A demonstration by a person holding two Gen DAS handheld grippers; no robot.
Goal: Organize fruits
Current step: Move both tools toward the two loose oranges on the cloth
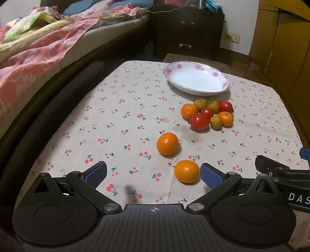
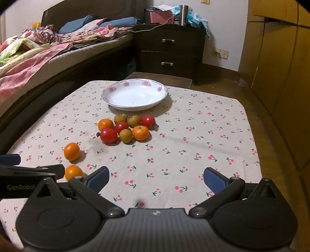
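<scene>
Fruits [image 1: 208, 115] lie on the cherry-print tablecloth [image 1: 120, 120] ahead of both our grippers: a tight cluster of two small oranges, three glossy red tomatoes and three dull yellow-brown round fruits, all touching or nearly so, plus two loose oranges nearer to us. Beyond the cluster sits a white dish [image 1: 195, 78] with pink flowers on its rim, nothing in it. Our left gripper [image 1: 153, 173] stands wide, blue pads far apart, gripping nothing; the nearest orange [image 1: 187, 171] rests on the cloth just inside its right-hand pad, close to that pad, though we cannot tell whether they touch. The second loose orange [image 1: 167, 143] lies a little farther ahead, between the pads' line and the cluster. Our right gripper [image 2: 156, 179] is likewise spread wide over bare cloth, and from its view the whole fruit group sits ahead and to its left, with the two loose oranges beside its left-hand finger, the nearest one partly hidden behind the left tool's black body. That view alone shows the top of the dark nightstand [image 2: 170, 48], with a metal flask [image 2: 184, 15] and clutter on it, while the left view shows more of the bed [image 1: 38, 48] with its pink blanket.
</scene>
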